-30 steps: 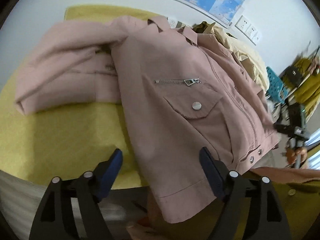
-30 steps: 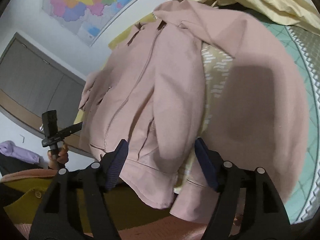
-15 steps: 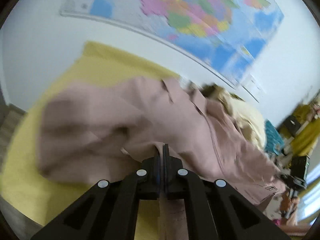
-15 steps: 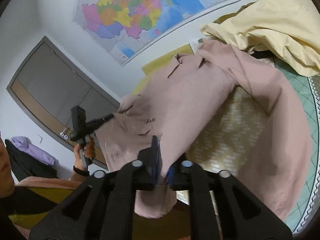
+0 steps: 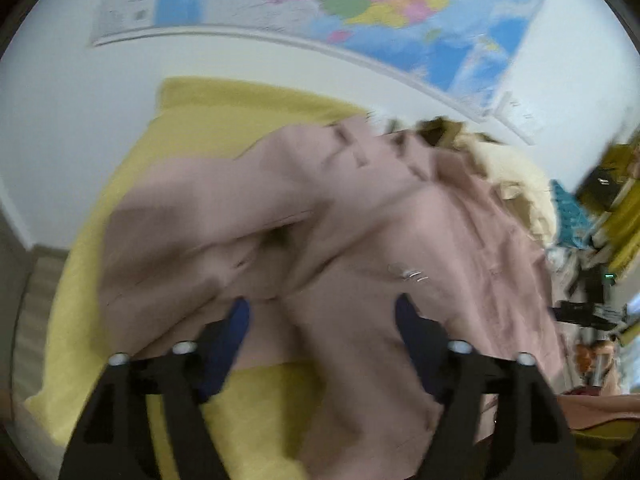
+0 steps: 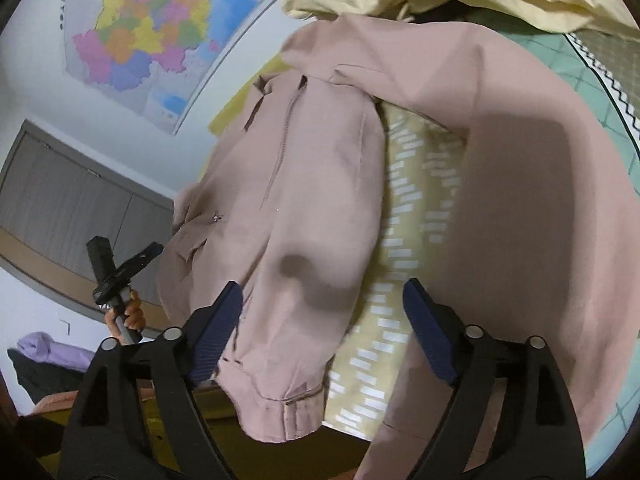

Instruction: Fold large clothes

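My left gripper [image 5: 322, 330] is opening, its jaws wide with nothing pinched; the pink jacket [image 5: 360, 240] lies just ahead of it on the yellow surface [image 5: 192, 128]; my right gripper [image 6: 322, 326] is opening too, bare, over the jacket's hem; I judge a front fold just released; next I need a fresh pinch on a sleeve.

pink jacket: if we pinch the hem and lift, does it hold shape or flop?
Likely flops: the pink jacket already bunches into soft folds and its hem droops over the near edge. Probably fairly heavy for cloth, given a patterned lining and a metal zipper. It may drag rather than slide on the yellow cover.
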Motion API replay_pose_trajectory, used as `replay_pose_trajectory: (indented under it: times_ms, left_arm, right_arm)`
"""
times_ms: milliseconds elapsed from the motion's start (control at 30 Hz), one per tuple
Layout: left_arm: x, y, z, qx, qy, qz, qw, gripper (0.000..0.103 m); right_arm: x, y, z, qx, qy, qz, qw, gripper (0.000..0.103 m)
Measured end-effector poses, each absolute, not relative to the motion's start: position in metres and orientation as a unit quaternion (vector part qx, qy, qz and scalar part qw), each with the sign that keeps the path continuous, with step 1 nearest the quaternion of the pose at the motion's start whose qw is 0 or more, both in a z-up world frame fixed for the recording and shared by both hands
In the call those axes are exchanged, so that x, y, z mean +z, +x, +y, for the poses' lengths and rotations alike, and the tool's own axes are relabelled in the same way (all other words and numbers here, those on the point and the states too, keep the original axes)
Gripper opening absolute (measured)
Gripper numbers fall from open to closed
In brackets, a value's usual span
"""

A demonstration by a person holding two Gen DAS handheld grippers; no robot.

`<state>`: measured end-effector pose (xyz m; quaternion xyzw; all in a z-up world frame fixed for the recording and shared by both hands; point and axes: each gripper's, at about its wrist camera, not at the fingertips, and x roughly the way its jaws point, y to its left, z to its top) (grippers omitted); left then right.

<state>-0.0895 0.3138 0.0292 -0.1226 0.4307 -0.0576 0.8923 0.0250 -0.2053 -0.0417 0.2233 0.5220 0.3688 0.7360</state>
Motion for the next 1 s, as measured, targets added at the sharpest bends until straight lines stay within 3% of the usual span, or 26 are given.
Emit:
replay_pose_trajectory:
  times_ms: [100,200,267,300,367,433,500,600,667,733,867,900,933,967,1000]
  left_arm:
    - [0.021,-0.062,0.283,-0.056,-0.051,0.464,0.883,0.081]
    - [-0.001,-0.031,0.259,-0.056,-0.005,0.502,0.863,0.081]
    - [-0.015,-0.013,0.251,-0.049,0.018,0.518,0.854,0.069]
    - [-0.020,-0.009,0.251,-0.041,0.027,0.519,0.853,0.051]
    - [-0.028,0.007,0.259,-0.024,0.014,0.523,0.852,0.036]
    - [-0.021,0.014,0.269,-0.024,-0.018,0.508,0.861,0.012]
    - [-0.005,0.015,0.288,-0.003,-0.049,0.487,0.872,0.010]
    - [0.013,0.003,0.319,-0.016,-0.117,0.463,0.879,0.013]
    - [0.007,-0.001,0.321,-0.003,-0.093,0.484,0.870,0.029]
    - [0.003,-0.005,0.316,0.018,-0.052,0.494,0.868,0.051]
    - [0.001,-0.005,0.318,-0.029,-0.088,0.500,0.861,0.065]
    - [0.001,-0.003,0.316,-0.033,-0.089,0.500,0.861,0.068]
    - [-0.001,0.001,0.311,-0.026,-0.084,0.499,0.862,0.068]
    - [-0.003,0.006,0.307,-0.023,-0.078,0.501,0.862,0.067]
    - [-0.005,0.008,0.304,-0.015,-0.070,0.504,0.861,0.049]
  right_arm:
    - [-0.041,0.032,-0.192,0.377,0.218,0.511,0.741,0.085]
    - [-0.046,0.045,-0.182,0.377,0.222,0.507,0.742,0.085]
    - [-0.048,0.053,-0.175,0.380,0.228,0.506,0.740,0.085]
    - [-0.047,0.054,-0.171,0.381,0.228,0.504,0.741,0.085]
    - [-0.046,0.058,-0.168,0.386,0.236,0.501,0.738,0.086]
    - [-0.043,0.060,-0.167,0.385,0.237,0.499,0.740,0.086]
    - [-0.041,0.063,-0.169,0.383,0.241,0.496,0.742,0.086]
    - [-0.040,0.067,-0.172,0.378,0.242,0.493,0.745,0.086]
    - [-0.041,0.070,-0.172,0.376,0.241,0.494,0.746,0.086]
    - [-0.044,0.075,-0.167,0.376,0.238,0.498,0.744,0.088]
    - [-0.044,0.082,-0.149,0.376,0.205,0.501,0.752,0.091]
    - [-0.043,0.084,-0.143,0.379,0.201,0.498,0.754,0.086]
    - [-0.045,0.087,-0.140,0.382,0.205,0.500,0.750,0.073]
    - [-0.049,0.090,-0.136,0.385,0.206,0.510,0.741,0.034]
    - [-0.054,0.094,-0.135,0.385,0.219,0.524,0.728,0.004]
